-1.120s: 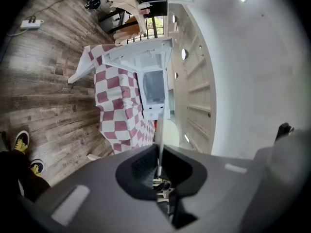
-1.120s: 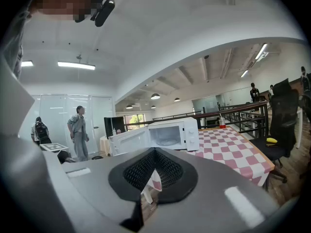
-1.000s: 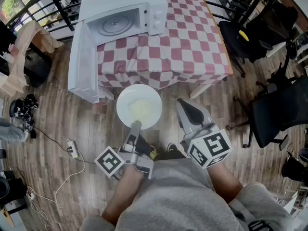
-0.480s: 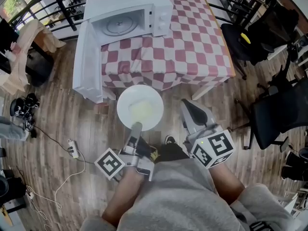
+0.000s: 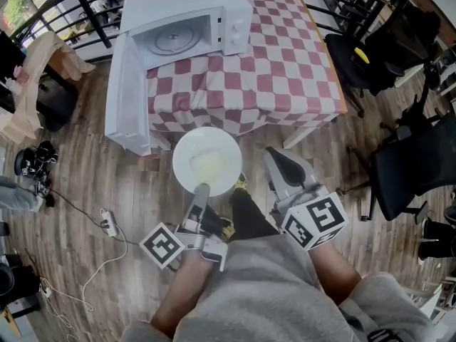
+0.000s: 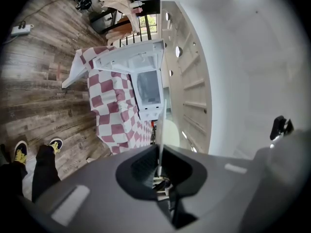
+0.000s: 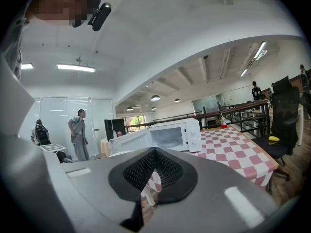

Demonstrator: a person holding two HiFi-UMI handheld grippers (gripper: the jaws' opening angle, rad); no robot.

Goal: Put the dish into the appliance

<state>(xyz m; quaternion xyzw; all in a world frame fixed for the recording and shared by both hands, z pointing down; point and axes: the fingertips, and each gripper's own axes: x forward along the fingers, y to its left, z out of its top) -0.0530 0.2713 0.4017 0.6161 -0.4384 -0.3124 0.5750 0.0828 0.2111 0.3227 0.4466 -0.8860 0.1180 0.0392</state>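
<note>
plate (image 5: 206, 161), mid-frame with its near rim pinched in the left gripper (image 5: 201, 192), wants a level carry into the open microwave (image 5: 184, 28) at upper left; the right gripper (image 5: 281, 166), jaws pressed together, is empty.

White dish, white microwave, checked cloth, wood-grain floor.
Dish (image 5: 206, 161) white with a pale yellow centre; microwave (image 5: 182, 27) all white; tablecloth (image 5: 285, 63) dull red and white checks; floor (image 5: 78, 184) grey-brown wood-grain planks; left gripper (image 5: 201, 189) and right gripper (image 5: 275, 157) grey, each with black-and-white square markers; chairs (image 5: 417, 166) black; person's top (image 5: 263, 291) grey, trouser leg (image 5: 249, 216) black, shoes (image 6: 20, 152) black with yellow.
</note>
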